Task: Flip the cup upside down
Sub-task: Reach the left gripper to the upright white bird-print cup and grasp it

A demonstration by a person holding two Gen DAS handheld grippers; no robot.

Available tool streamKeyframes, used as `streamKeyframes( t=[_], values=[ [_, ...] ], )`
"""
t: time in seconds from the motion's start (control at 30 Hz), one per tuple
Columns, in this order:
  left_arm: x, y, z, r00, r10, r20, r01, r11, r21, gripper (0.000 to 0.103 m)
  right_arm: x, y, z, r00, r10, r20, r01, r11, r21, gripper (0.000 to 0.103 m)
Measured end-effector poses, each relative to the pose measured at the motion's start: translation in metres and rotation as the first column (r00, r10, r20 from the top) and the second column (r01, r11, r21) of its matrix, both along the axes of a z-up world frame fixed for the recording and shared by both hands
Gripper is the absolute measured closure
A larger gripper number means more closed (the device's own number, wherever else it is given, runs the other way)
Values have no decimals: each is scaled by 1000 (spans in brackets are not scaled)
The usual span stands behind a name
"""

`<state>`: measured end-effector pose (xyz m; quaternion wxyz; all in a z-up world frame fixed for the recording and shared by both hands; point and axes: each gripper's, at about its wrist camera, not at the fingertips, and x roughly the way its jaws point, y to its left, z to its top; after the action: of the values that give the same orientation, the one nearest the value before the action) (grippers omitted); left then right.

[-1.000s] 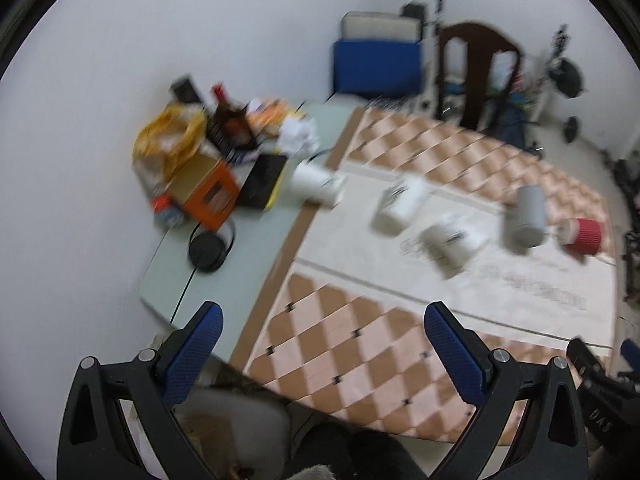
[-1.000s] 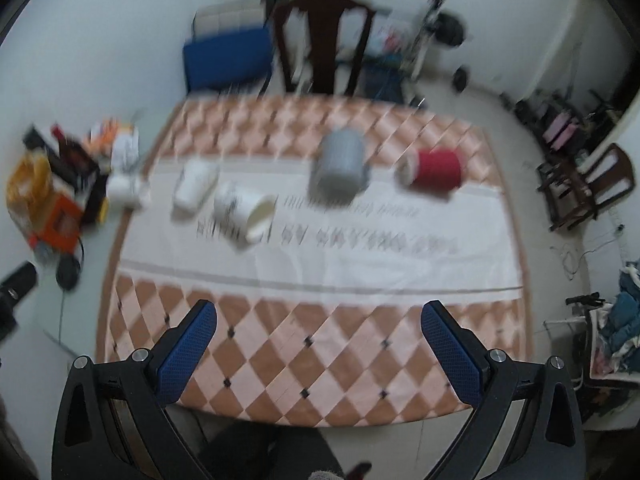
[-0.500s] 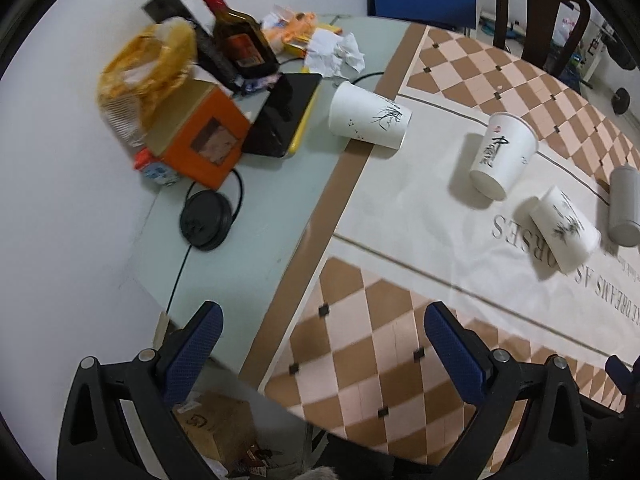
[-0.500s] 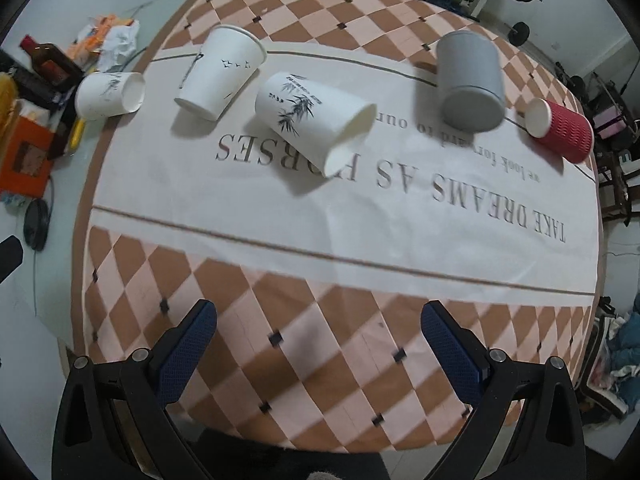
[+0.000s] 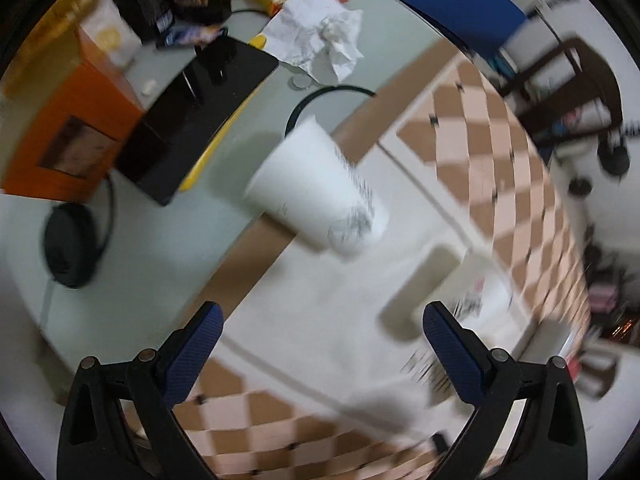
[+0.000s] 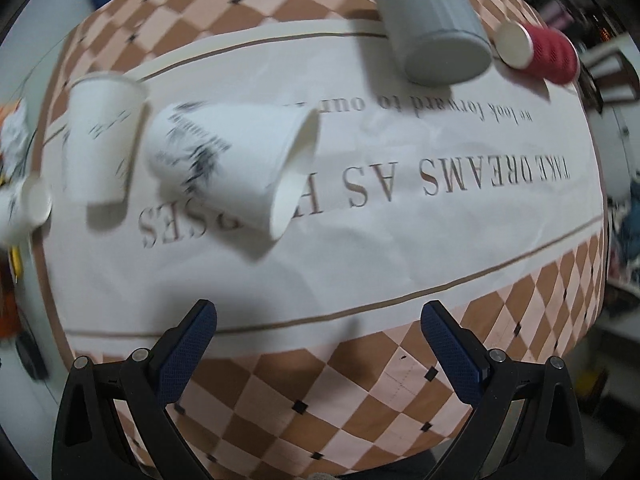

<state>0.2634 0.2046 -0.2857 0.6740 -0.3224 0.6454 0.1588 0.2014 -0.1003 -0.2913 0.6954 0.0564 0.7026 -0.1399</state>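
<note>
Several cups are on the tablecloth. In the left wrist view a white paper cup [image 5: 320, 196] lies on its side just ahead of my open, empty left gripper [image 5: 320, 348]; a second white cup [image 5: 476, 304] is blurred near the right finger. In the right wrist view a white cup [image 6: 236, 164] lies on its side ahead of my open, empty right gripper [image 6: 320, 340]. Another white cup [image 6: 102, 140] stands to its left, mouth up. A grey cup [image 6: 432, 28] and a red cup [image 6: 540, 52] lie on their sides at the far right.
Clutter sits on the bare table at the left: an orange box [image 5: 68, 136], a black tablet [image 5: 192, 116], crumpled paper [image 5: 320, 32], a black round device with cable [image 5: 68, 252]. A dark wooden chair [image 5: 568, 80] stands beyond the table.
Both grippers have moved forward and lower toward the table. The cups now look much larger and nearer. Both stay open.
</note>
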Motion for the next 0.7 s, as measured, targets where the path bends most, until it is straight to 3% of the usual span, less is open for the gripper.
streamKeyframes(
  t=[0.07,0.3,0.4,0.57,0.7],
  values=[
    [10,9,-9,999,51,-1,-51,998,-30,12,4,-3,-2,999,-37,4,37,999,-6,0],
    [39,25,-45,987,152,-46,-156,984,-84,19,25,-4,-4,995,-96,-4,96,995,-25,0],
    [45,27,-54,984,168,-55,-172,981,-92,19,33,-2,-5,995,-99,-12,99,994,-35,0],
    [52,32,-64,985,169,-39,-173,979,-106,36,37,-7,-7,994,-107,-18,106,993,-43,1],
    [57,30,-62,991,133,-6,-133,989,-69,37,44,-12,-5,994,-108,-9,108,993,-50,1]
  ],
)
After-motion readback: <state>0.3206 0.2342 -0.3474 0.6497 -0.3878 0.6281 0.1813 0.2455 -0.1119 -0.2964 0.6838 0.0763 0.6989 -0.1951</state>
